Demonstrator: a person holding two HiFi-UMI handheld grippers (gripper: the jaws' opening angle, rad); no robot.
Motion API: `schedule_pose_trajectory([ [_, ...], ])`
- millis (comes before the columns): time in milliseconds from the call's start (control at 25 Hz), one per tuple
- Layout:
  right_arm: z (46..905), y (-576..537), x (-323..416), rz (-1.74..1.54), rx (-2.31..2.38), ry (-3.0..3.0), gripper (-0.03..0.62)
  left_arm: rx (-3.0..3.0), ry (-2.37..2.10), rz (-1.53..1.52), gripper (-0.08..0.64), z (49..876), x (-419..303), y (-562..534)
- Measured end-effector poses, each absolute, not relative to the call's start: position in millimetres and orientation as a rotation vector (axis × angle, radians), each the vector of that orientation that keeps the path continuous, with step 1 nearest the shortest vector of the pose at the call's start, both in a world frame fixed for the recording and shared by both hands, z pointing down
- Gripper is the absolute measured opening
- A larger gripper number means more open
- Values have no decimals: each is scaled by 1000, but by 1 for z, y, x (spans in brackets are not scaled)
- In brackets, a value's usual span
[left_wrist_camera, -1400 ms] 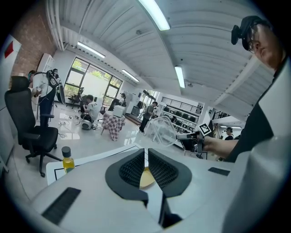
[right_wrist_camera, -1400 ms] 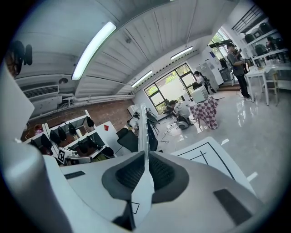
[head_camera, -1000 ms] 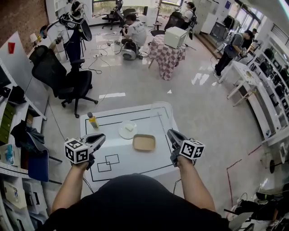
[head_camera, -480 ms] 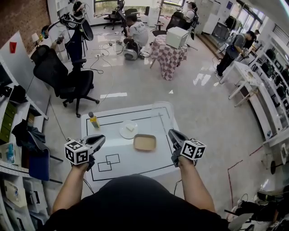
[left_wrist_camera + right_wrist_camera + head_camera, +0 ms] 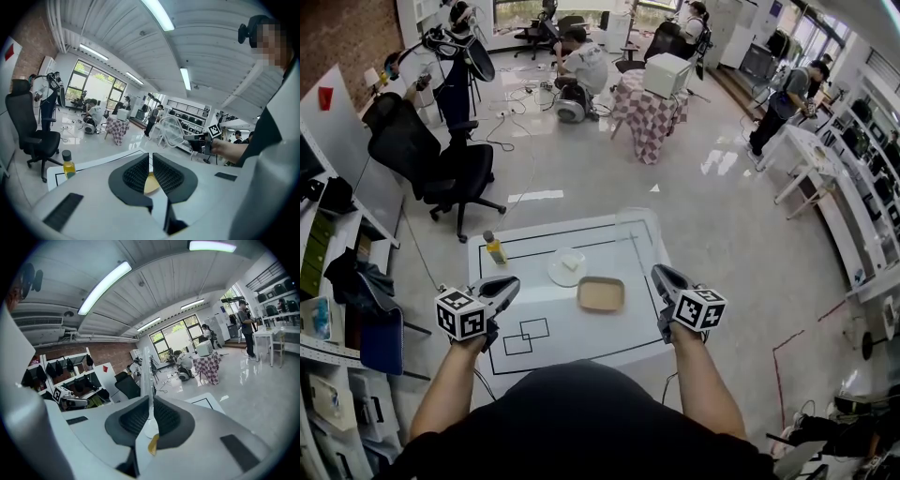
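The right gripper has its jaws clenched on the thin edge of a clear plastic container; in the right gripper view that edge stands upright between the pads as a narrow, see-through strip; the left gripper view shows the container from the side, ribbed and rounded, held up in the air above the far right part of the desk. The left gripper hangs over the near left part of the desk with its jaws drawn together to a bare slit and nothing gripped between them; through the slit a bit of a tan tray shows on the desk beyond. In the head view the tan tray lies between the two grippers, apart from both; a white plate with a pale lump on it sits just beside the tray, toward the far left; a small bottle of yellow liquid with a dark cap stands upright near the desk's far left corner, well apart from the container. The desk is white with black lines drawn on it; a black office chair stands on the floor beyond it, and a small table under a checked cloth stands farther off.
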State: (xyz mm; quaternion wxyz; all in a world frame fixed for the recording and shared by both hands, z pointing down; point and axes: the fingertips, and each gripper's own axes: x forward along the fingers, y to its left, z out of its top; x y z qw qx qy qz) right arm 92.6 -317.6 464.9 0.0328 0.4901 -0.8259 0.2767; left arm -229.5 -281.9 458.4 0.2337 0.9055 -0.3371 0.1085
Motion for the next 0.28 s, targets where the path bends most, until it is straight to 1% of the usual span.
schedule_pose_trajectory([
  [280, 465, -322, 89, 789, 1520, -2522, 44, 2504, -929, 325, 38, 462, -233, -287],
])
